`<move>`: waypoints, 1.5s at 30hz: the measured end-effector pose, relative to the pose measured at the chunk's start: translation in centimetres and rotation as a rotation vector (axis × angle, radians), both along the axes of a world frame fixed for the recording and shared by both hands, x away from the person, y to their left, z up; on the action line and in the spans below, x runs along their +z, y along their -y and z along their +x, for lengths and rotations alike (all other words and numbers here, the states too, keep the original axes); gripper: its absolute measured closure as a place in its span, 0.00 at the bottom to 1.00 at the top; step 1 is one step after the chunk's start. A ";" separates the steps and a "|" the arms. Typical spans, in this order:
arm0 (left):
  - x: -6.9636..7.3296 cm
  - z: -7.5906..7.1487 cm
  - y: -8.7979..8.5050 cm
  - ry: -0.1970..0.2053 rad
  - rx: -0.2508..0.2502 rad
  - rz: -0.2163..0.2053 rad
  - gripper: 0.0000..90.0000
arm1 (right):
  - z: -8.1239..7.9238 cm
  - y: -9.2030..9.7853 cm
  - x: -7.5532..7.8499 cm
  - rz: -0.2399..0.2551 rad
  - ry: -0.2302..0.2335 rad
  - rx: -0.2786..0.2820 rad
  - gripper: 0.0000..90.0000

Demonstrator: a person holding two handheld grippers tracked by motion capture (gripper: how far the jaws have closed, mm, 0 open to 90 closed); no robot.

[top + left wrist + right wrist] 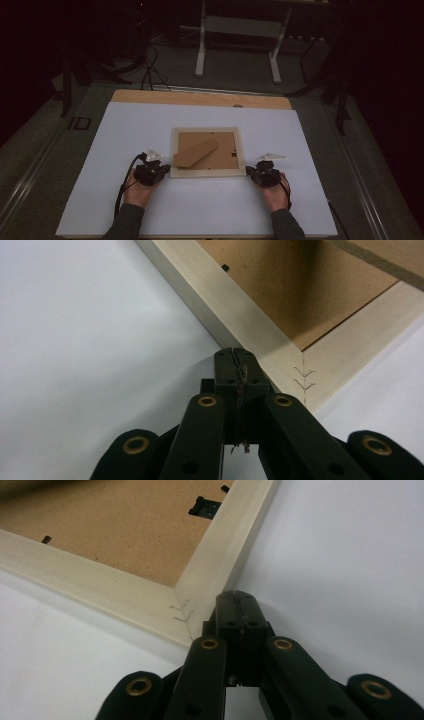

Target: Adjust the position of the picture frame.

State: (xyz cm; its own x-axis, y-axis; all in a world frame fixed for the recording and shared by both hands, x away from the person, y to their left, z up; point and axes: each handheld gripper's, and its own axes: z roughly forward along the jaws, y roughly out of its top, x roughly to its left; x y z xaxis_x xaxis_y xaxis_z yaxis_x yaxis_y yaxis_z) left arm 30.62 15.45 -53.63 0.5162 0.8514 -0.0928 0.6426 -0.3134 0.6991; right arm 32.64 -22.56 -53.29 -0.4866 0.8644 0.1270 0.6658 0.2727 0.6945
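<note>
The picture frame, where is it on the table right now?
In the high view the picture frame lies back-up mid-table on the white sheet, between the left gripper and right gripper.

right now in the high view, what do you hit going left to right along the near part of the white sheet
left hand → left gripper, shut, tips at the frame's near left corner → picture frame lying back-up with its cardboard stand → right gripper, shut, at the near right corner → right hand
</note>
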 end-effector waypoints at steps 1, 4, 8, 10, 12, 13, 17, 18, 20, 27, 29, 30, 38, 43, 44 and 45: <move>0.0 -0.1 0.0 0.001 -0.002 0.004 1.00 | 0.0 0.0 0.0 0.003 0.000 0.001 1.00; 0.1 -0.1 -0.3 -0.006 -0.006 0.002 1.00 | -0.1 -0.1 -0.1 0.014 0.000 0.003 1.00; 0.1 -0.2 -0.8 -0.017 -0.003 0.000 1.00 | 0.0 -0.6 -0.1 0.013 0.003 0.011 1.00; 0.1 -0.2 -0.9 -0.018 -0.007 0.001 1.00 | 0.0 -0.8 -0.1 0.013 0.003 0.010 1.00; 0.1 -0.3 -1.0 -0.019 -0.008 0.000 1.00 | 0.1 -0.8 -0.1 0.013 0.000 0.009 1.00; 0.1 -0.4 -1.0 -0.022 -0.008 0.000 1.00 | 0.1 -0.9 -0.1 0.012 -0.002 0.010 1.00; 0.2 -0.6 -1.0 -0.020 -0.001 0.004 1.00 | 0.4 -0.9 -0.1 0.019 -0.007 0.011 1.00; 0.2 -0.7 -1.0 -0.023 0.005 0.000 1.00 | 0.5 -1.0 -0.1 0.021 -0.007 0.013 1.00; 0.2 -0.9 -1.1 -0.023 0.010 0.004 1.00 | 0.8 -1.1 -0.1 0.020 -0.008 0.019 1.00; 0.2 -0.9 -1.2 -0.024 0.014 0.005 1.00 | 0.6 -1.5 0.0 0.007 0.000 0.006 1.00; 0.2 -0.9 -1.2 -0.024 0.016 0.004 1.00 | 0.5 -1.5 0.0 0.006 0.000 0.008 1.00; 0.2 -0.9 -1.3 -0.025 0.016 0.001 1.00 | 0.3 -1.4 0.0 0.013 -0.006 0.013 1.00; 0.2 -0.6 -1.6 -0.019 0.037 0.009 1.00 | -0.2 -1.7 0.0 0.009 -0.008 0.027 1.00; 0.2 -0.5 -1.7 -0.019 0.041 0.008 1.00 | -0.4 -1.7 0.0 0.008 -0.014 0.039 1.00; 0.2 -0.4 -1.6 -0.013 0.045 0.013 1.00 | -0.5 -1.7 0.0 0.011 -0.017 0.041 1.00; 0.1 -0.4 -1.6 -0.010 0.046 0.015 1.00 | -0.6 -1.7 0.1 0.008 -0.014 0.044 1.00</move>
